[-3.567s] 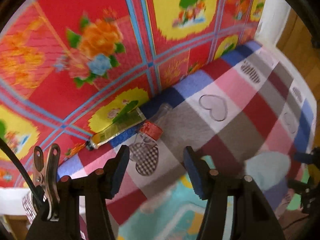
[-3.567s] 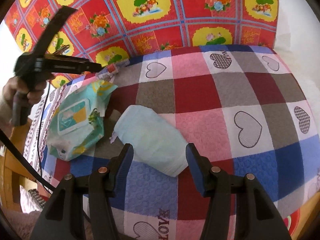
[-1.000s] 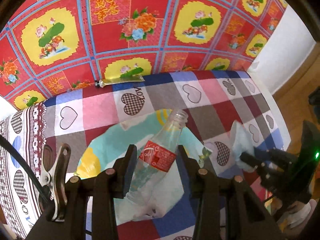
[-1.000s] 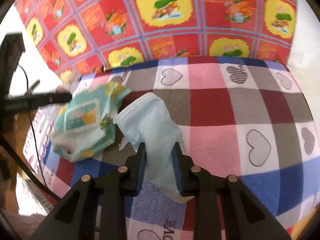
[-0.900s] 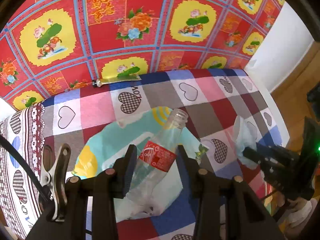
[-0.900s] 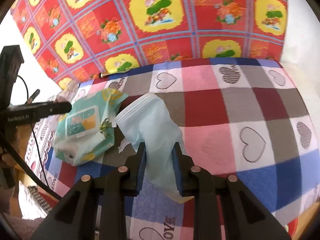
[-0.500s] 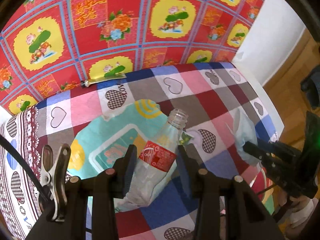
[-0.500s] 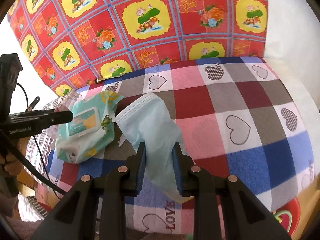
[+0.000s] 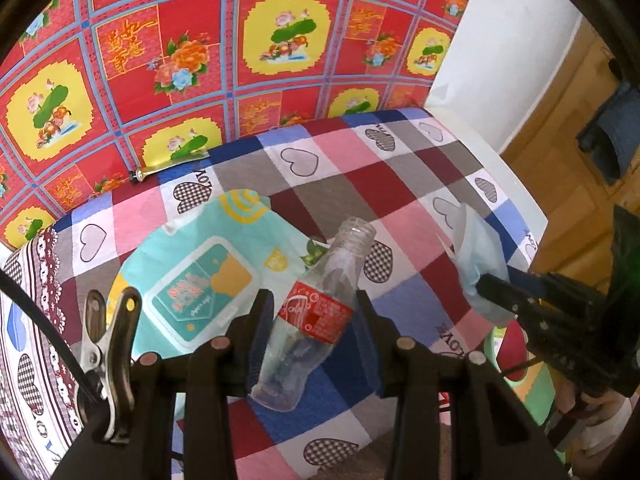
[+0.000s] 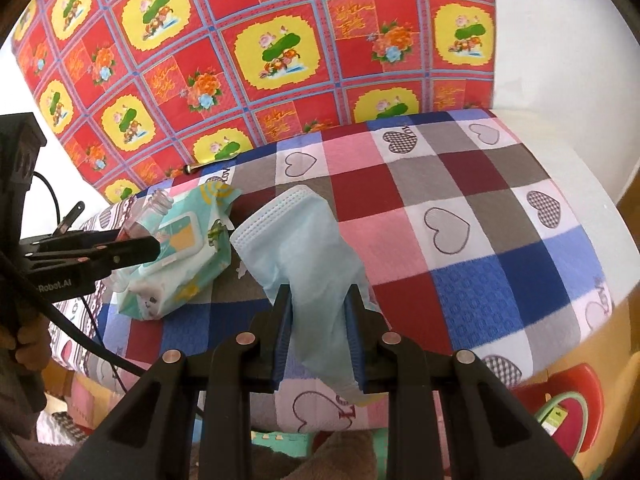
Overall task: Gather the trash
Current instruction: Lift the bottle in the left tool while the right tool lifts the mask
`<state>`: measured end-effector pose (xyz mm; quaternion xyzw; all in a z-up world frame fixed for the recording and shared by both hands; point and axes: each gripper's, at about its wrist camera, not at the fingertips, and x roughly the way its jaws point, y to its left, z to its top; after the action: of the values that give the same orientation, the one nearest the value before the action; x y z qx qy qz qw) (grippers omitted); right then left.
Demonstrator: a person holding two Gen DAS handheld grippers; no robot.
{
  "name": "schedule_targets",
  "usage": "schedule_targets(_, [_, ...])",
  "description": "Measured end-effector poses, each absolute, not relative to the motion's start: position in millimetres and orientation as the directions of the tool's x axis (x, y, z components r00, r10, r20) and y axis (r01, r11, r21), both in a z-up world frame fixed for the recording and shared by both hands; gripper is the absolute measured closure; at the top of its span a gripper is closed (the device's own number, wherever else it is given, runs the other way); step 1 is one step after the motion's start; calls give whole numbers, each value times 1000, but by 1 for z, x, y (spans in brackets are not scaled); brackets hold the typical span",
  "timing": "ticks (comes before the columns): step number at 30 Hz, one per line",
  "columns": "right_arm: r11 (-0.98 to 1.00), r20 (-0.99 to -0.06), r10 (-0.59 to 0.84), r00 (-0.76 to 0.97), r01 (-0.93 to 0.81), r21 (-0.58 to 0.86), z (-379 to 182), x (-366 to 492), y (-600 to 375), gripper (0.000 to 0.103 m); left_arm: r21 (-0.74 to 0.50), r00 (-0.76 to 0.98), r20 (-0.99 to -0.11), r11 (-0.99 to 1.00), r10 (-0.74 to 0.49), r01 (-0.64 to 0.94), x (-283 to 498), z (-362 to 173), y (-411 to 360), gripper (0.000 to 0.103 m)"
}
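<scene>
Since the earlier frame the left gripper [image 9: 310, 322] is lifting away, clamping the plastic bottle [image 9: 316, 312] above the wipes pack [image 9: 192, 276] near the table's left edge. The right gripper [image 10: 320, 320] is pinching the face mask [image 10: 300, 240] above the table's [image 10: 500, 216] front edge, probably for carrying to a bin.

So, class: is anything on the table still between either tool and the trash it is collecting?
Nothing visible. The left tool is already shut on the empty bottle, and the right tool on the blue face mask. The wipes packet lies beside them on the checked cloth.
</scene>
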<state>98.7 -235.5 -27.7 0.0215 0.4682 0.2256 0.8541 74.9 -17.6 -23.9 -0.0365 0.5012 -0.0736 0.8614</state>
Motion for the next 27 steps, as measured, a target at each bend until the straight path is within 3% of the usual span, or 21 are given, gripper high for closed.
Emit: schedule_targets(27, [952,-771,296,564,-235,194,4,39,-273,77,-158,460,-852,960,-251,230,55,-21,-70,61])
